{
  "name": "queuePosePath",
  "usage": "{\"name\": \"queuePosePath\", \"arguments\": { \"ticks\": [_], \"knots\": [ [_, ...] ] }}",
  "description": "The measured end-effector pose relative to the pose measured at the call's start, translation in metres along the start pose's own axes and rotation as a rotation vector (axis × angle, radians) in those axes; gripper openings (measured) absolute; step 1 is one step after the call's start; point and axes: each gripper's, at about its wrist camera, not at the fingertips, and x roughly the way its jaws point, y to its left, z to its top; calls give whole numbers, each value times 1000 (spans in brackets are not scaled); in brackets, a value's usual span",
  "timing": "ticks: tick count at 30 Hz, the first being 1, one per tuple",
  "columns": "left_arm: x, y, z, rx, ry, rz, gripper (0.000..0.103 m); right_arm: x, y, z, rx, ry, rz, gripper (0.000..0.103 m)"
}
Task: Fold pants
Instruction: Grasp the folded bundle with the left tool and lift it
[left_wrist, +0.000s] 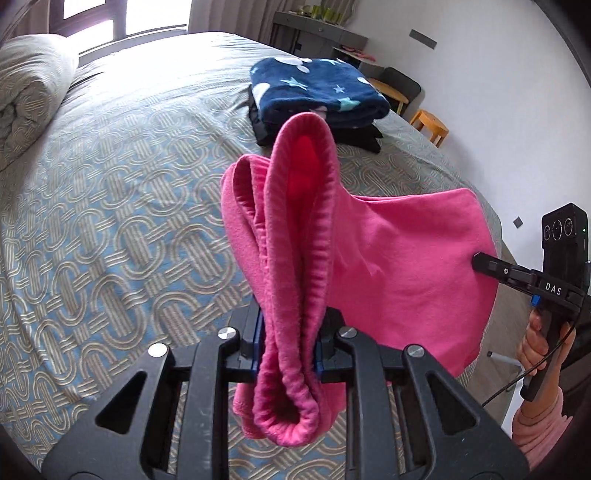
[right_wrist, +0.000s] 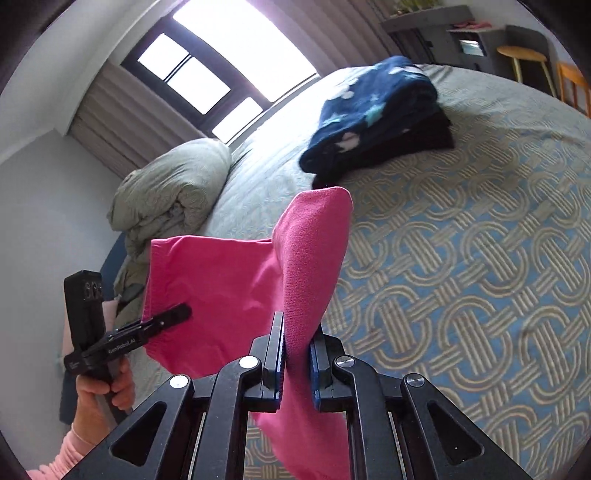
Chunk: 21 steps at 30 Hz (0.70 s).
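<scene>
Pink pants held off the bed by both grippers
Left wrist: left gripper (left_wrist: 288, 347) angled down, pinching the ribbed waistband of the pants (left_wrist: 406, 258); right gripper (left_wrist: 480, 263) marked "DAS". Right wrist: right gripper (right_wrist: 297, 360) clamped on a pants fold; left gripper reads "GenRoboAI"

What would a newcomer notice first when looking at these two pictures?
First the bright pink pants, held up above the patterned bed: the left gripper is shut on the bunched ribbed waistband, and the right gripper is shut on another edge of the fabric. Next comes the folded navy blanket with stars, lying on dark folded clothes farther back on the bed. A rolled grey duvet sits under the bright window.
</scene>
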Motion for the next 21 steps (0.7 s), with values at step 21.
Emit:
{"name": "queuePosePath", "arguments": {
  "ticks": [21],
  "knots": [
    [132,-257,177,425,17,-133,24,-183,-172,77,210,-377,-216,9]
  ]
}}
